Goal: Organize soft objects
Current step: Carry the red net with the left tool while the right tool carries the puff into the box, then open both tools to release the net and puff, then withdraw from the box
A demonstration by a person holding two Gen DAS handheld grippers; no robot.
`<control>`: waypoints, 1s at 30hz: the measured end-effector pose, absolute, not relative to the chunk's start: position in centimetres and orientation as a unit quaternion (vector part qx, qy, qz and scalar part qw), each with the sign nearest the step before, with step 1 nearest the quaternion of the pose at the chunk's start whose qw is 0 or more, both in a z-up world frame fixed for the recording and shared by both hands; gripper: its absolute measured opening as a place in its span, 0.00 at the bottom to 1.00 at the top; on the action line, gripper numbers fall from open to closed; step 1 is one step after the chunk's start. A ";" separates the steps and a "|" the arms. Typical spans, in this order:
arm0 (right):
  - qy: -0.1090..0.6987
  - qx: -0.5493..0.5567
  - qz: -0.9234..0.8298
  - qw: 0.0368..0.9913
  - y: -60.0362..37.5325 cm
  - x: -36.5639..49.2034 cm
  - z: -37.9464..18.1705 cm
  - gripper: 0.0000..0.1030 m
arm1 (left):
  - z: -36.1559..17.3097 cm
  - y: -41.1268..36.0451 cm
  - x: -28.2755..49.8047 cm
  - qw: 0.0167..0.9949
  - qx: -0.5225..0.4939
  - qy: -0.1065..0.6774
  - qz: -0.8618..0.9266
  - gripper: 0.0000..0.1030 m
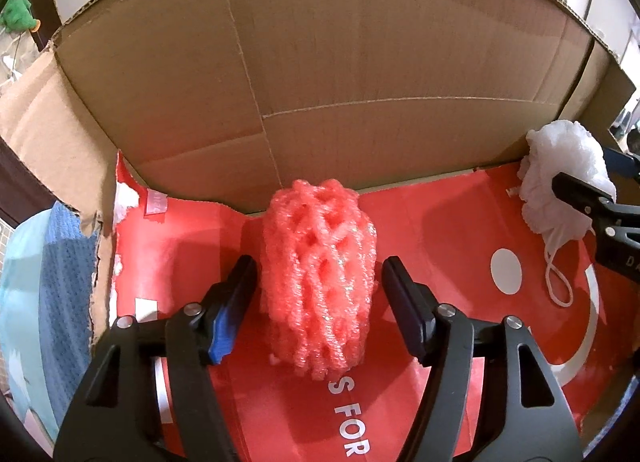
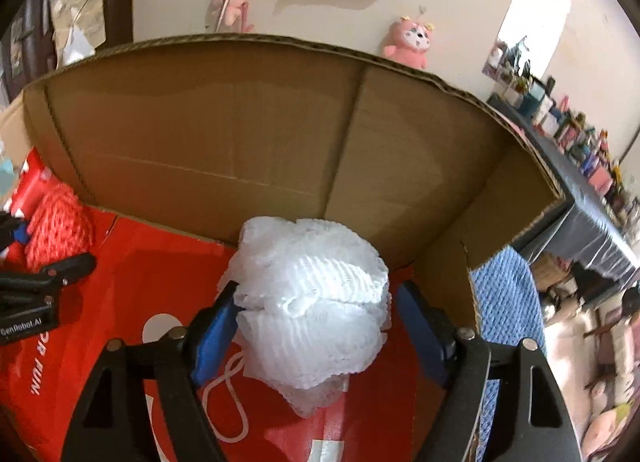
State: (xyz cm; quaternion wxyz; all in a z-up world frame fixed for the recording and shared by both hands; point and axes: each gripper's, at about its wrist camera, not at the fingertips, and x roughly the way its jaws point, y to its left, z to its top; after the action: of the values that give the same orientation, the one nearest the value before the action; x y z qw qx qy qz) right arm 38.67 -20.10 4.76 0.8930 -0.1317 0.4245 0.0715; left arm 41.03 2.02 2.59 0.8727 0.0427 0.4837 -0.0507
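A pink foam net sleeve point(image 1: 318, 282) lies on the red floor of a cardboard box point(image 1: 340, 62). My left gripper point(image 1: 318, 280) is open, with its fingers on either side of the sleeve and a gap on each side. A white mesh bath pouf point(image 2: 316, 310) with a white cord loop sits in the box's right corner. My right gripper point(image 2: 316, 310) is closed around the pouf, and both pads press into it. The pouf point(image 1: 564, 170) and the right gripper's finger also show at the right of the left wrist view. The pink sleeve point(image 2: 60, 226) shows at the left of the right wrist view.
The box's brown walls point(image 2: 240, 142) rise behind both objects. A blue knit cloth point(image 1: 60, 282) lies outside the box's torn left wall, and also by the right wall point(image 2: 508, 302). A cluttered shelf point(image 2: 580, 142) and plush toys hang beyond.
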 end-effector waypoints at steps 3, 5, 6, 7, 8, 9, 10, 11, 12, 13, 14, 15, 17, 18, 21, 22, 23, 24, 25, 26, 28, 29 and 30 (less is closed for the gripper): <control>0.424 -0.126 0.073 0.894 -20.3 38.8 5.0 0.78 | 2.7 1.9 41.0 0.874 0.040 0.482 -0.051 0.65; 0.423 -0.127 0.074 0.894 -20.3 38.9 5.1 0.78 | 3.0 2.2 40.9 0.875 0.036 0.479 -0.053 0.66; 0.422 -0.130 0.074 0.894 -20.2 38.9 5.2 0.78 | 3.2 2.1 40.8 0.876 0.035 0.478 -0.054 0.67; 0.420 -0.131 0.074 0.895 -20.1 38.6 5.2 0.78 | 3.5 1.9 40.7 0.877 0.032 0.476 -0.056 0.68; 0.418 -0.131 0.076 0.896 -20.1 38.5 5.3 0.78 | 3.7 1.9 40.6 0.878 0.031 0.475 -0.056 0.68; 0.418 -0.130 0.076 0.896 -20.0 38.4 5.3 0.78 | 3.9 2.0 40.5 0.878 0.030 0.474 -0.057 0.69; 0.418 -0.127 0.076 0.896 -20.0 38.4 5.5 0.78 | 4.1 2.0 40.4 0.880 0.028 0.471 -0.058 0.71; 0.417 -0.125 0.075 0.897 -19.9 38.2 5.6 0.78 | 4.4 2.0 40.2 0.881 0.025 0.468 -0.061 0.72; 0.415 -0.124 0.075 0.898 -20.0 38.1 5.8 0.78 | 4.5 2.1 40.0 0.883 0.024 0.465 -0.062 0.73; 0.413 -0.123 0.074 0.899 -19.9 38.0 6.0 0.78 | 4.7 2.1 39.8 0.885 0.024 0.461 -0.061 0.74; 0.411 -0.122 0.072 0.900 -19.9 37.9 6.2 0.79 | 5.0 2.1 39.5 0.888 0.024 0.455 -0.062 0.75; 0.410 -0.121 0.072 0.901 -20.0 37.9 6.4 0.79 | 5.1 2.1 39.0 0.890 0.024 0.452 -0.062 0.76; 0.406 -0.119 0.071 0.904 -20.1 37.6 7.0 0.81 | 5.5 2.2 38.3 0.895 0.021 0.440 -0.062 0.76; 0.403 -0.118 0.071 0.905 -20.2 37.5 7.2 0.81 | 5.8 2.3 37.9 0.898 0.018 0.435 -0.063 0.76; 0.398 -0.111 0.071 0.908 -20.5 37.1 7.9 0.82 | 5.7 3.2 36.8 0.902 0.010 0.426 -0.069 0.76; 0.396 -0.109 0.071 0.909 -20.6 36.9 8.2 0.82 | 5.7 3.4 36.4 0.904 0.010 0.421 -0.071 0.76; 0.394 -0.107 0.072 0.910 -20.7 36.7 8.4 0.82 | 6.0 3.7 36.0 0.906 0.010 0.416 -0.072 0.77; 0.391 -0.106 0.072 0.911 -20.7 36.4 8.7 0.82 | 6.3 3.6 35.8 0.908 0.011 0.412 -0.073 0.78; 0.389 -0.105 0.073 0.912 -20.8 36.1 8.9 0.83 | 6.7 3.7 35.1 0.911 0.012 0.406 -0.074 0.78; 0.386 -0.104 0.074 0.914 -20.9 35.8 9.2 0.84 | 6.7 3.9 34.5 0.913 0.011 0.401 -0.074 0.79; 0.379 -0.100 0.077 0.917 -21.0 35.1 9.8 0.86 | 7.7 3.5 33.9 0.917 0.009 0.391 -0.080 0.79; 0.374 -0.099 0.078 0.919 -21.1 34.6 10.1 0.87 | 8.1 3.6 33.3 0.920 0.008 0.383 -0.082 0.80; 0.370 -0.097 0.079 0.921 -21.1 34.1 10.3 0.87 | 8.5 3.3 33.0 0.922 0.007 0.377 -0.083 0.81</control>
State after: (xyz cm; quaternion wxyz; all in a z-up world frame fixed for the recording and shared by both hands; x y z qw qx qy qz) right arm 34.13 -21.09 10.31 0.9206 -0.0967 0.3699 0.0792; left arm 33.00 3.31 8.53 0.9224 0.0072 0.3772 -0.0833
